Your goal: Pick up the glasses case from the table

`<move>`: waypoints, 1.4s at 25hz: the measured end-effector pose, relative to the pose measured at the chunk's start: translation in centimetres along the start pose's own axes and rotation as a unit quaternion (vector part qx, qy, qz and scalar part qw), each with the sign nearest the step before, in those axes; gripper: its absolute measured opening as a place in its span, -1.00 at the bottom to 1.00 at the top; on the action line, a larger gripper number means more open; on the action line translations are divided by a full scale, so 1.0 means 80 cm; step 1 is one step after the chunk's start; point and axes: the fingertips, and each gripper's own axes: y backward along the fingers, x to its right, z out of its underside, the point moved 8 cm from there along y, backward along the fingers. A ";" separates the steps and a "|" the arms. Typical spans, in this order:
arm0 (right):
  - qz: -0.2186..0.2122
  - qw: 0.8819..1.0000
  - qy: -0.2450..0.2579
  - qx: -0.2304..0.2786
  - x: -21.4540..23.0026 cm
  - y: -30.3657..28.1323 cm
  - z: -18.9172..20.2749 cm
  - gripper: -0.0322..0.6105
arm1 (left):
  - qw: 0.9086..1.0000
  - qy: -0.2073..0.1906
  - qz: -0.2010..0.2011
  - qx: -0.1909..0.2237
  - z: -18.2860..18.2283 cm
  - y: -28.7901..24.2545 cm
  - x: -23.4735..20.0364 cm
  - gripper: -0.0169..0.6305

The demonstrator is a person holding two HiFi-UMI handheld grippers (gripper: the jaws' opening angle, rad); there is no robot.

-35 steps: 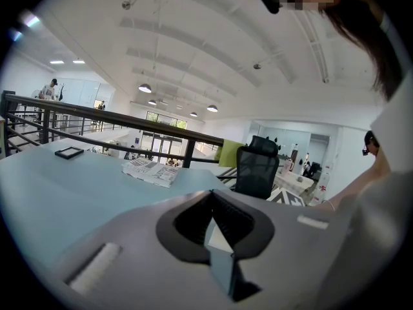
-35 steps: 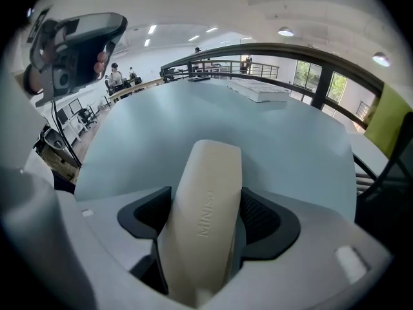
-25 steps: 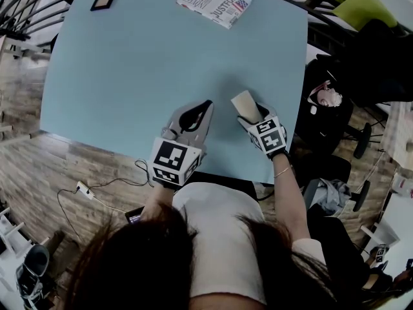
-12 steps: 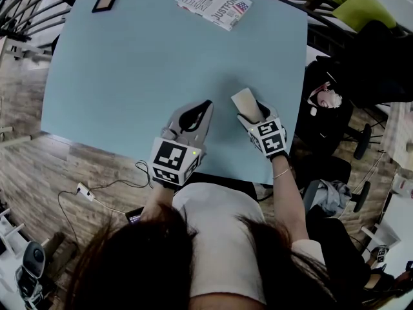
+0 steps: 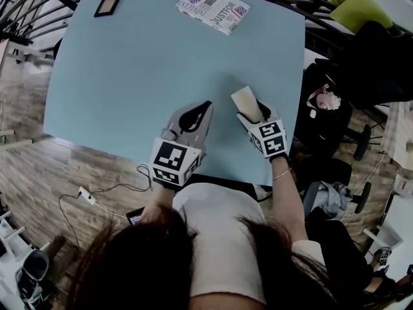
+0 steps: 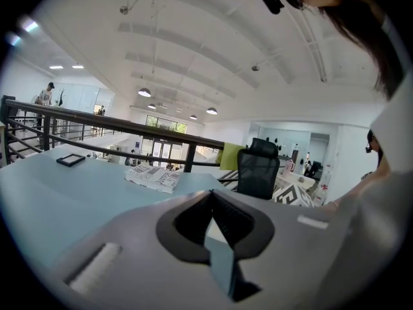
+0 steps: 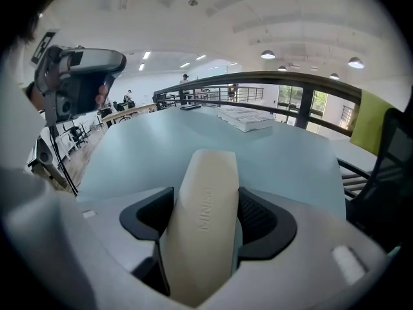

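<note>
A cream, oblong glasses case [image 5: 245,101] [image 7: 205,218] sticks out forward between the jaws of my right gripper [image 5: 253,113] [image 7: 206,197]. The dark pads press on both of its long sides, and it hangs just above the pale blue table [image 5: 129,63] near the front right edge. My left gripper [image 5: 205,106] [image 6: 210,196] rests beside it, a little to the left, with its tips together and nothing between them.
A folded newspaper [image 5: 213,0] [image 6: 153,176] lies at the table's far edge, and a small black-framed object [image 5: 108,2] at the far left corner. A dark railing runs behind the table. Office chairs and bags [image 5: 332,99] crowd the floor to the right.
My right gripper has risen slightly with the case in its grip. The left gripper has stayed where it was.
</note>
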 end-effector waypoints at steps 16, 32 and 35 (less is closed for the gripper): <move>0.017 0.997 -0.008 0.068 0.004 0.026 -0.032 0.07 | 1.000 -0.019 0.003 0.016 -0.022 0.003 0.006 -0.77; 0.054 0.985 -0.031 0.159 0.006 0.084 -0.067 0.06 | 0.998 -0.042 0.008 0.043 -0.048 0.017 0.026 -0.77; 0.062 0.981 -0.029 0.179 0.008 0.098 -0.075 0.06 | 0.998 -0.047 0.010 0.048 -0.052 0.017 0.031 -0.77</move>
